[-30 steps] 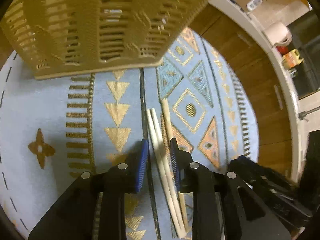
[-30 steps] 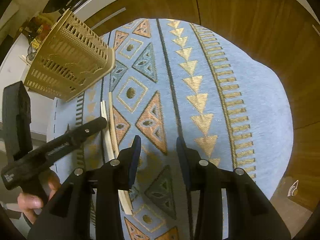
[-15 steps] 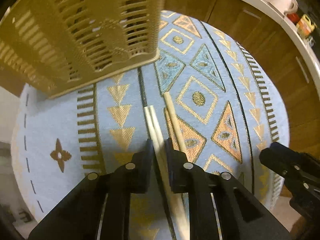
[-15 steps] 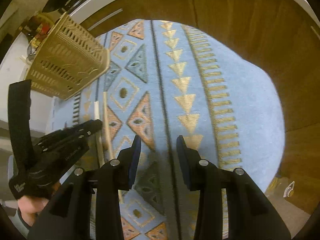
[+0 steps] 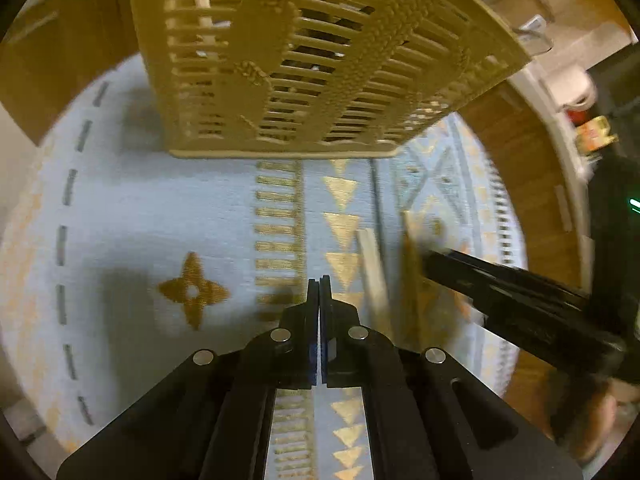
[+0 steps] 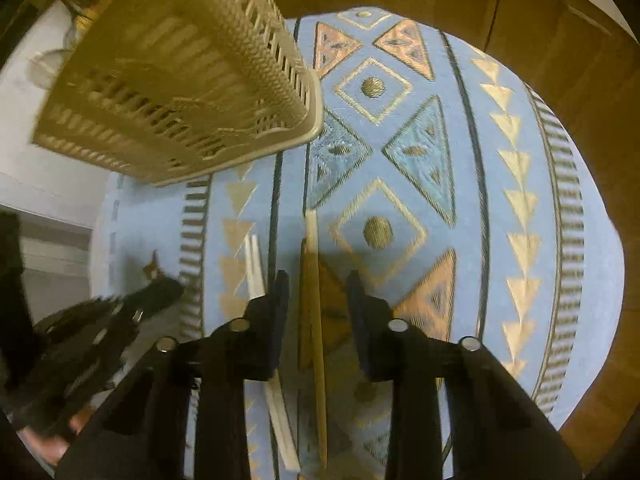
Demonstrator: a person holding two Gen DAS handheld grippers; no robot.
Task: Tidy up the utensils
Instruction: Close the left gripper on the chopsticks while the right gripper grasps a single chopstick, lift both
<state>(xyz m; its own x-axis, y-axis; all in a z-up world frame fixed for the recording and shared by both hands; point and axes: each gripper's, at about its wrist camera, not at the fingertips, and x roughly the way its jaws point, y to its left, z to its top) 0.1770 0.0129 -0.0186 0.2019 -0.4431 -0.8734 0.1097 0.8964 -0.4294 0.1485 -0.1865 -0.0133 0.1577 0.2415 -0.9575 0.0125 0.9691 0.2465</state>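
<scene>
Woven blue cloth bears slender wooden chopsticks, slatted basket.

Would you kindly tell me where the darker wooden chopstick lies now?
In the right wrist view, the darker wooden chopstick lies on the blue patterned cloth, between the right gripper's closing jaws.

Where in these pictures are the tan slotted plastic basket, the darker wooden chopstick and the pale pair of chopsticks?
Tan slotted plastic basket [image 5: 304, 76]: left wrist view, on its slatted side wall.
Darker wooden chopstick [image 6: 314, 320]: right wrist view, mid-shaft, between the gripper's fingers.
Pale pair of chopsticks [image 6: 254, 262]: right wrist view, near their upper ends.
</scene>
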